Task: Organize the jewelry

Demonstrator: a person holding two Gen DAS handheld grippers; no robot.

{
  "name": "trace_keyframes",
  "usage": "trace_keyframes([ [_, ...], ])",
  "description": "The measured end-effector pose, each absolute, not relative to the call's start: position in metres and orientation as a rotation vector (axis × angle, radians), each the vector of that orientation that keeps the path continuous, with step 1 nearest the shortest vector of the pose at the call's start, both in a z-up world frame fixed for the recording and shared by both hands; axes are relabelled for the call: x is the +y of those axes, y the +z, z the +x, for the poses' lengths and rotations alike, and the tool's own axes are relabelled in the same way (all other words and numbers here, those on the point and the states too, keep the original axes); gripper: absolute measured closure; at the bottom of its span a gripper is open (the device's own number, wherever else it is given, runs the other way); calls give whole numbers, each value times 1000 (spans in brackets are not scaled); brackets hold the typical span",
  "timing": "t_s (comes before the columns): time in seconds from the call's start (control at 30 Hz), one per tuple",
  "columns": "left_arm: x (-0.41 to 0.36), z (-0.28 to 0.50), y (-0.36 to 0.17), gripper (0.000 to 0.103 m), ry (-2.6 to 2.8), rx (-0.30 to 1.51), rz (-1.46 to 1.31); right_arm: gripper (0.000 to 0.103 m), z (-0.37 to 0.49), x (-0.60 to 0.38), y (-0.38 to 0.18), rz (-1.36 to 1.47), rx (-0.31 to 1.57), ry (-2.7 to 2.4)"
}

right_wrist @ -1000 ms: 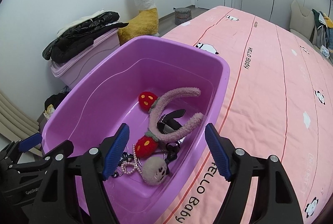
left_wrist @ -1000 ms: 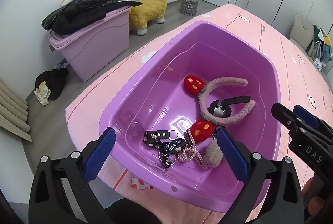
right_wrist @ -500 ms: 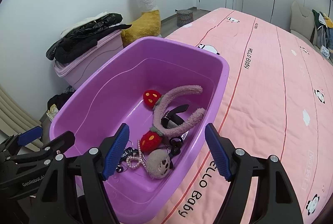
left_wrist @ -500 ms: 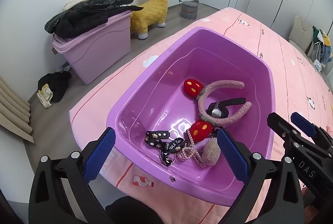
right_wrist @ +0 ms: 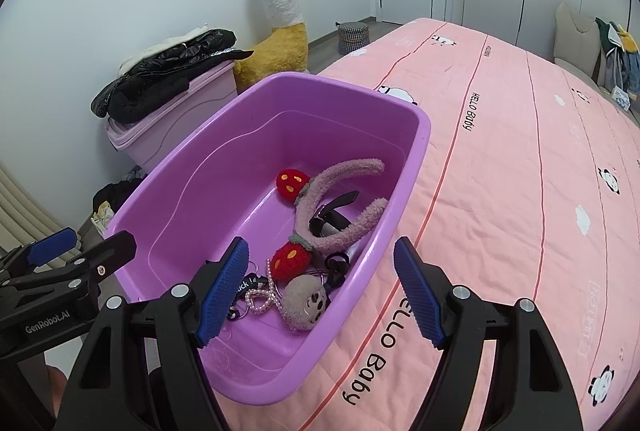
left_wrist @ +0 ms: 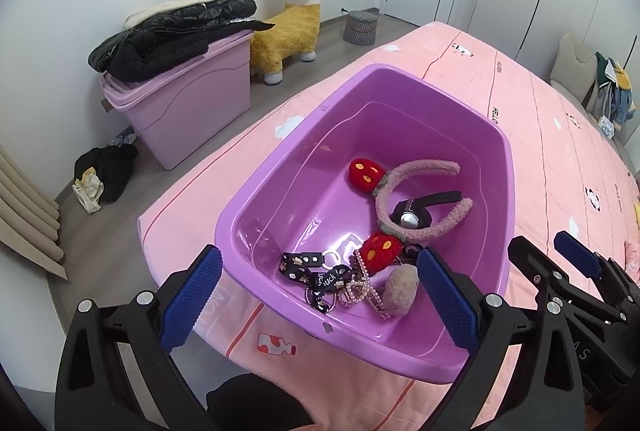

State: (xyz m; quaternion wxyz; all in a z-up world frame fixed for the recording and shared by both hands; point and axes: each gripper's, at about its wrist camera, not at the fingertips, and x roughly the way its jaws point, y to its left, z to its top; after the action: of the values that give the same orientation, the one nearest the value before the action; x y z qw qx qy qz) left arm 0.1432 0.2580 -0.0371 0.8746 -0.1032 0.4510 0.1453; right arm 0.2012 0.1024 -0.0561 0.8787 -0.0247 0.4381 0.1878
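A purple plastic tub (left_wrist: 256,287) (right_wrist: 404,167) stands on the pink bed. In it lie a fuzzy pink headband with two red strawberries (left_wrist: 416,175) (right_wrist: 344,171), a black watch (left_wrist: 412,217) (right_wrist: 332,221), a black lanyard with rings (left_wrist: 316,271), a pearl chain (left_wrist: 360,289) (right_wrist: 260,297) and a plush sloth charm (left_wrist: 400,291) (right_wrist: 304,297). My left gripper (left_wrist: 318,303) is open and empty, above the tub's near end. My right gripper (right_wrist: 320,289) is open and empty, above the tub's near right side.
The pink bedspread (right_wrist: 520,191) stretches right and far. On the floor to the left stand a lilac storage box (left_wrist: 188,99) with a black jacket on it, a yellow alpaca toy (left_wrist: 292,15), a checked stool (left_wrist: 360,27) and loose clothes (left_wrist: 104,171).
Both grippers have drawn back and up from the tub, so more of the tub and bed edge shows. Both stay open. The items in the tub have not moved.
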Motion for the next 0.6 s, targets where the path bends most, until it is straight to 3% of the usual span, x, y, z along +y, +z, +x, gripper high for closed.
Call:
trace_keyframes([
  [0.6,247,128,-17,7,303,918,-190,31,182,93,-30,-49,881,398],
])
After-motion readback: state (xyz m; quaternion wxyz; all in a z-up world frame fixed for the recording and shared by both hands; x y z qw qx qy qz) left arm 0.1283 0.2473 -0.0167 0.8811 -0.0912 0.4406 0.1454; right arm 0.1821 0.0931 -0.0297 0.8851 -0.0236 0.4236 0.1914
